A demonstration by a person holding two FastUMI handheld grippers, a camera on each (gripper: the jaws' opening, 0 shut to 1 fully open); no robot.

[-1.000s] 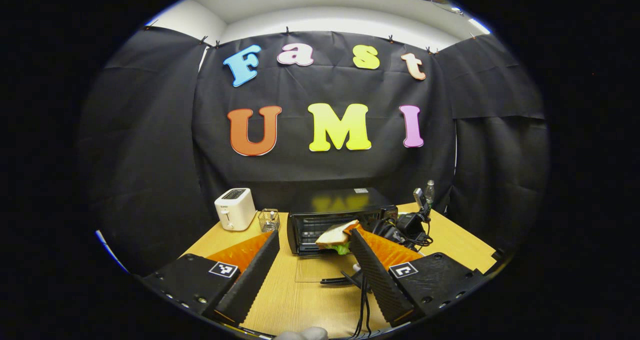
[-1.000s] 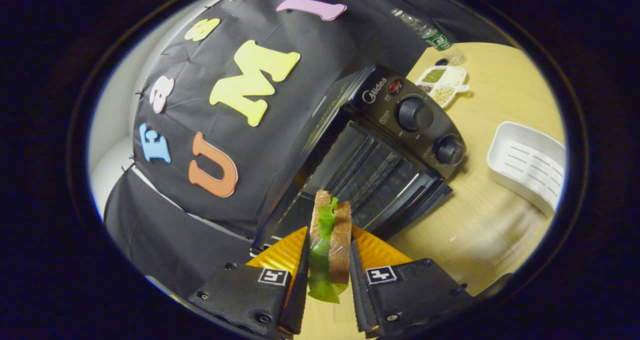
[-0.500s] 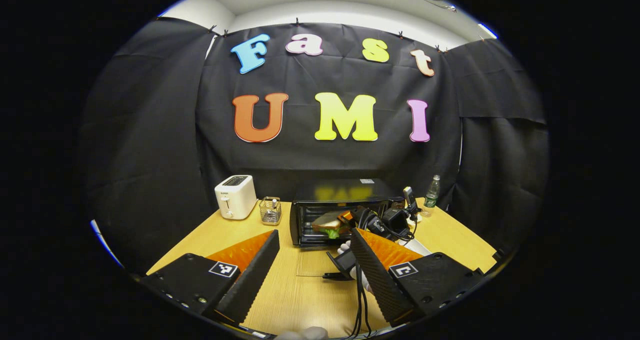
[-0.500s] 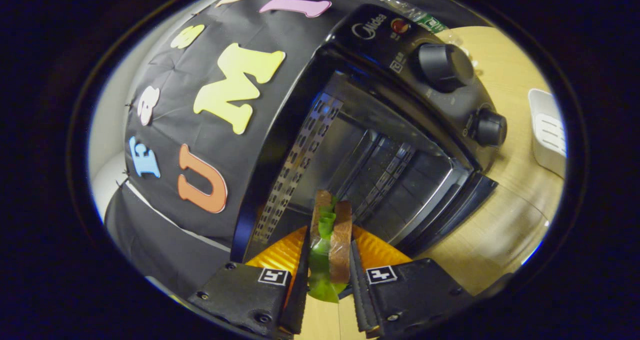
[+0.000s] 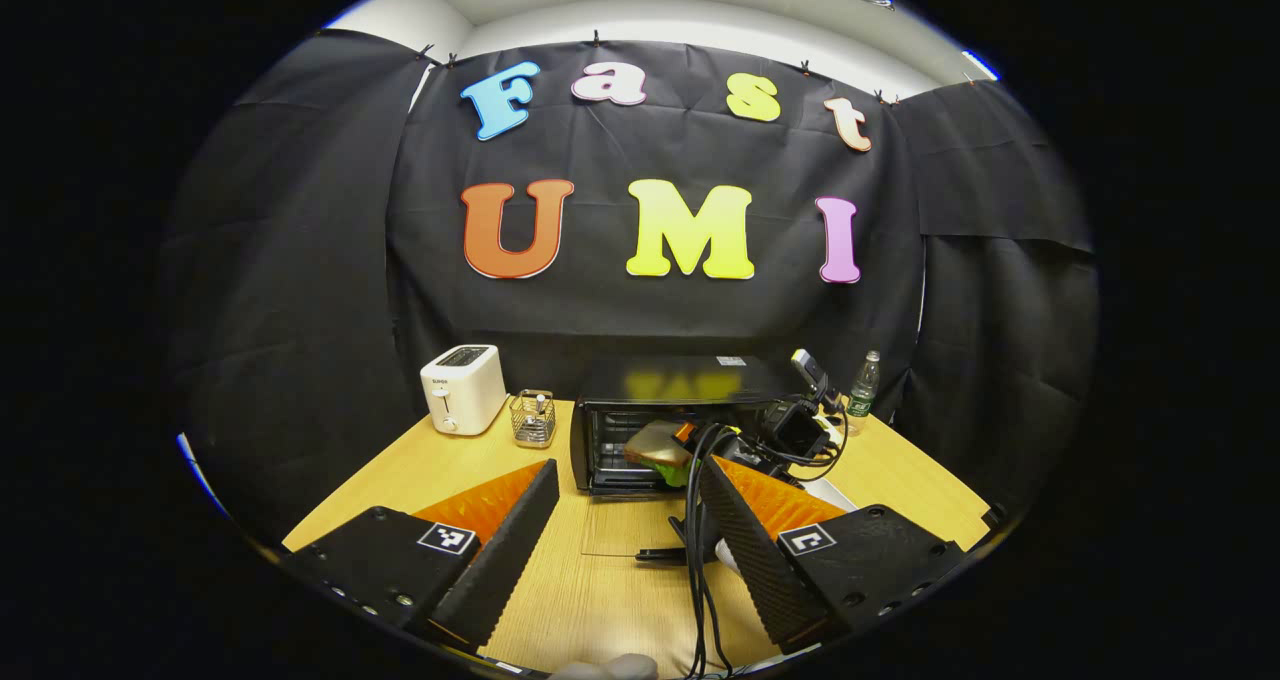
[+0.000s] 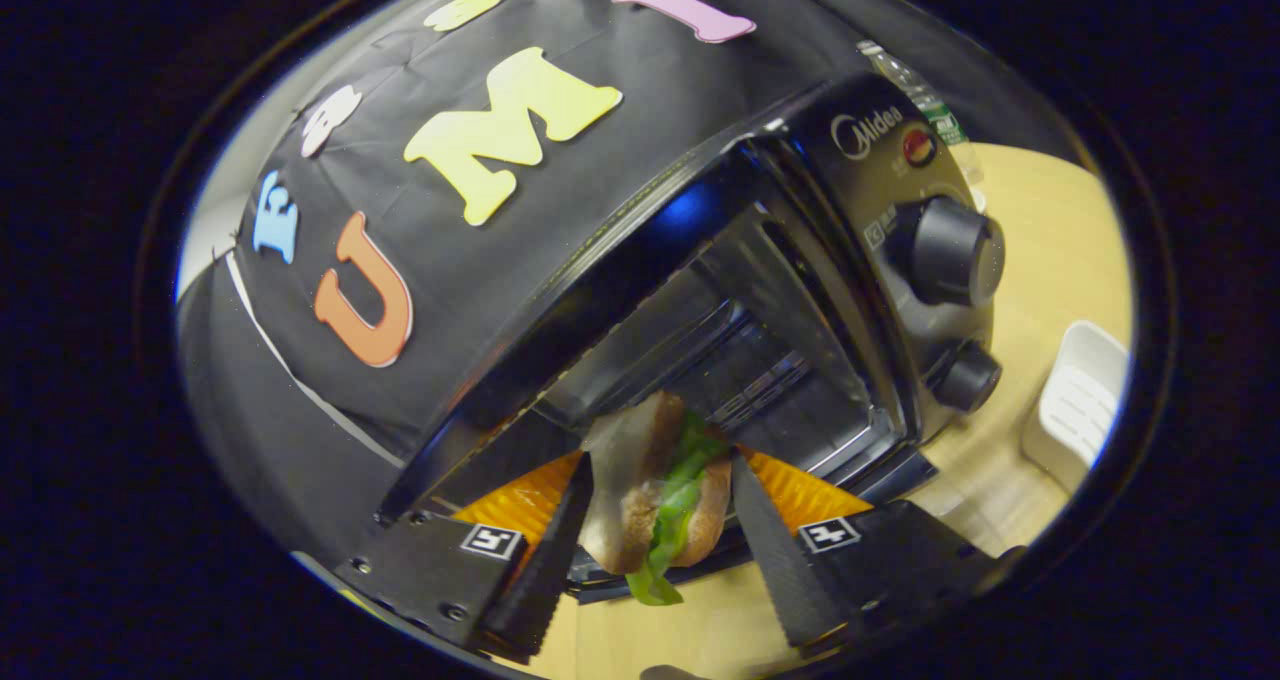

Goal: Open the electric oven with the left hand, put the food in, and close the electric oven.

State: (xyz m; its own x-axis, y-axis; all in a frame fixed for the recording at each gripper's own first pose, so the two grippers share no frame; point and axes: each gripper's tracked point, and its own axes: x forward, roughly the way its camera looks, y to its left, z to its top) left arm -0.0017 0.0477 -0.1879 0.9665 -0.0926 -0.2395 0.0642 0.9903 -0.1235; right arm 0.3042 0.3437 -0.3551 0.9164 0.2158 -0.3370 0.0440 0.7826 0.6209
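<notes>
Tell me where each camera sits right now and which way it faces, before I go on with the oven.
Left gripper view: rides the left gripper, held back over the table, facing the open oven; its own two fingers spread wide at the bottom.
Right gripper view: rides the right gripper, rolled sideways at the oven's mouth, facing the rack; its own fingers flank the sandwich, with gaps showing.
Shared: the oven, the sandwich, the table and a bottle; the left view also catches the right gripper.

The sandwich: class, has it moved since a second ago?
Yes. In the left gripper view the sandwich has gone from in front of the oven into its open mouth.
</notes>
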